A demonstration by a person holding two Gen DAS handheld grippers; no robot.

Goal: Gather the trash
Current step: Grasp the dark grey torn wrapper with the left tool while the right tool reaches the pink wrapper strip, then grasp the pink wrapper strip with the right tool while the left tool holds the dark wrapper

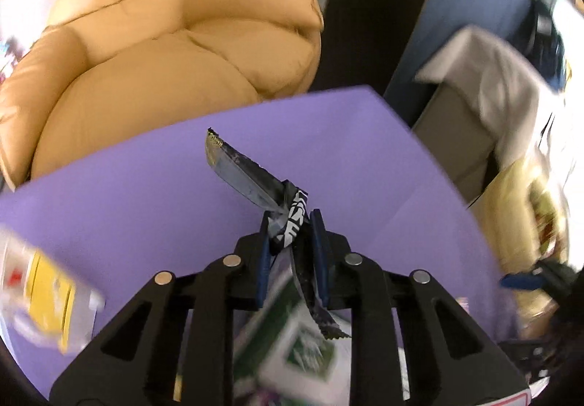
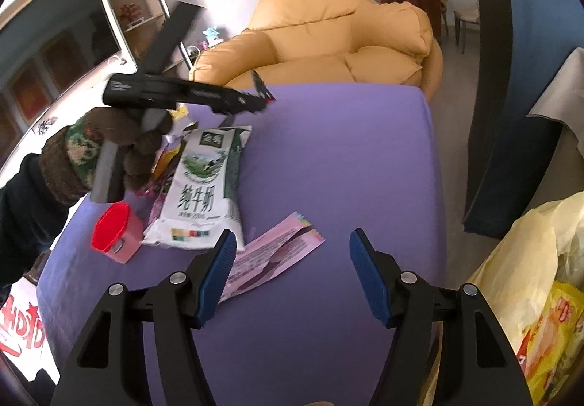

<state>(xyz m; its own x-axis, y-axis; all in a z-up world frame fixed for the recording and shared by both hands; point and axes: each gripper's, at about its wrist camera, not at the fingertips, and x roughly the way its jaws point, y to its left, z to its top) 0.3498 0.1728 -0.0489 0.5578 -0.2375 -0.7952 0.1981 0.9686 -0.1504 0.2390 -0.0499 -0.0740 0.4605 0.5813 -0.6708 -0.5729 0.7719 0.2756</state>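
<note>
We see the purple table (image 2: 328, 150) before the tan armchair (image 2: 328, 23). Above it, our left hand-held gripper (image 1: 290, 223) pinches a dark wrapper (image 1: 252, 180); our right hand-held gripper (image 2: 288, 274) hangs spread beside the milk pouch (image 2: 204, 194).

A crumpled black wrapper (image 1: 255, 183) with white lettering is hanging clamped between blue fingers (image 1: 263, 252), centre frame. In the right wrist view, a white-and-green milk pouch (image 2: 204, 194) is lying flat at centre left, a pink wrapper (image 2: 272, 252) beside it below, a red-capped pink container (image 2: 115, 232) at its left.
</note>
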